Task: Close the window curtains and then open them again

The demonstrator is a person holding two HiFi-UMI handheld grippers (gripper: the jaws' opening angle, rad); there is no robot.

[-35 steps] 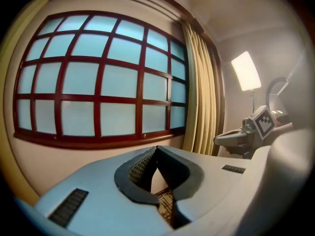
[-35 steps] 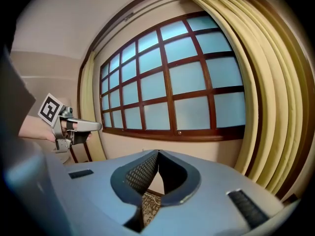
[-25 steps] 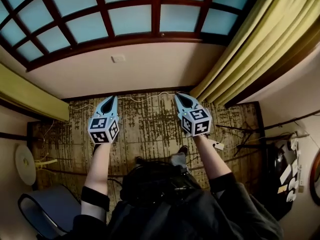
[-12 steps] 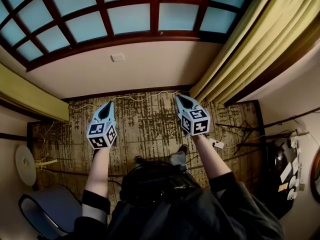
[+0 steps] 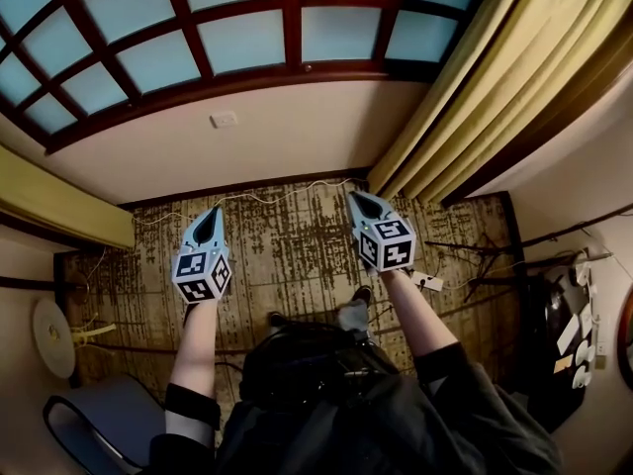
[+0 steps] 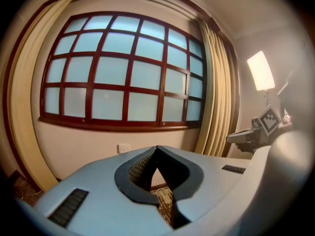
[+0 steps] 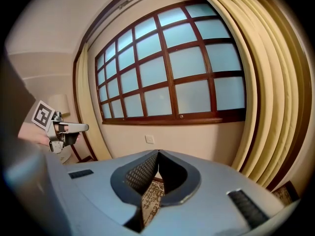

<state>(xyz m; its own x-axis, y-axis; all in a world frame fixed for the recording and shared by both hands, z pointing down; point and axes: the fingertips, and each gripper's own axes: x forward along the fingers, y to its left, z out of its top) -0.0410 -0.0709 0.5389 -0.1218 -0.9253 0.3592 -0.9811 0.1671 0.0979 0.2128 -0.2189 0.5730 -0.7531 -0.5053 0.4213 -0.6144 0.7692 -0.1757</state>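
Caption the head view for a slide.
Left gripper and right gripper, shut and empty, face the uncovered window, curtains gathered aside.

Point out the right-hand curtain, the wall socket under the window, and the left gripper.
right-hand curtain (image 5: 485, 87), head view, middle of its gathered folds.
wall socket (image 5: 224, 120), head view, centre of the white plate.
left gripper (image 5: 211, 212), head view, tip where its shut jaws meet.

Both curtains are sitting wide open right now. The right mustard-yellow pleated fabric curtain (image 5: 495, 77) is hanging bunched in folds at one side of the red-framed grid window (image 5: 247, 38), and the left mustard-yellow curtain (image 5: 59, 201) is hanging gathered at the other, leaving the panes uncovered.
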